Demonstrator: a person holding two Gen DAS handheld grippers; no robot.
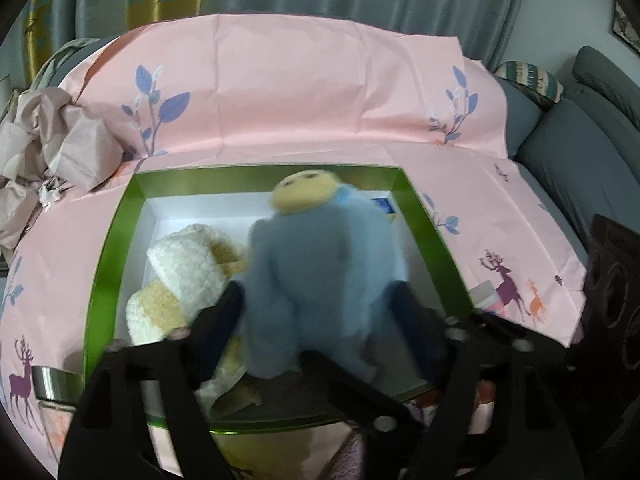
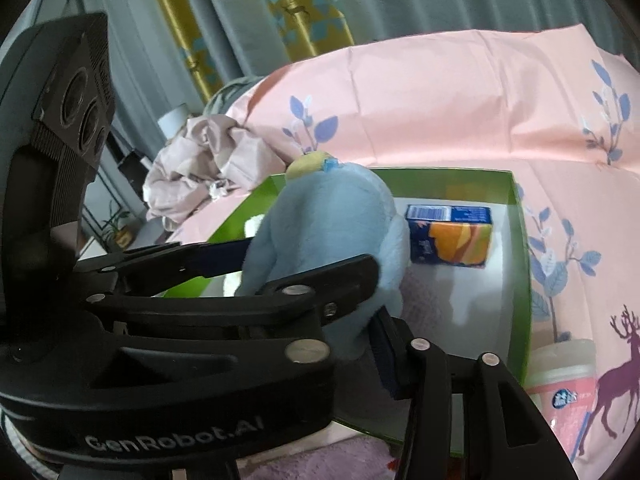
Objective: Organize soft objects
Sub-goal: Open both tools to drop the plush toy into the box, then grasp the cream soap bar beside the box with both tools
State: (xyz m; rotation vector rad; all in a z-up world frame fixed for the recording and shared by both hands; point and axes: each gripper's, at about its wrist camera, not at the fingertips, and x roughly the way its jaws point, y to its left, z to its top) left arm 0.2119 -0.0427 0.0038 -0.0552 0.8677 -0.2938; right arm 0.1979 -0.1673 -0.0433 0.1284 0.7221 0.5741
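A blue plush toy [image 1: 316,280] with a yellow face sits between the jaws of my left gripper [image 1: 316,312], which is shut on it above the green box [image 1: 108,264] with a white floor. The toy is blurred. A cream and tan plush [image 1: 184,280] lies in the box's left half. In the right wrist view the left gripper [image 2: 312,256] and the blue toy [image 2: 332,236] fill the left and middle. Only one right finger [image 2: 388,356] shows at the bottom; the other is hidden behind the left gripper.
A juice carton [image 2: 450,236] stands in the box's far right corner. A pink sheet [image 1: 300,92] with leaf and deer prints covers the surface. Crumpled beige cloth [image 1: 52,148] lies at left. A pink tub [image 2: 560,384] sits right of the box, a metal-lidded jar [image 1: 52,384] at left.
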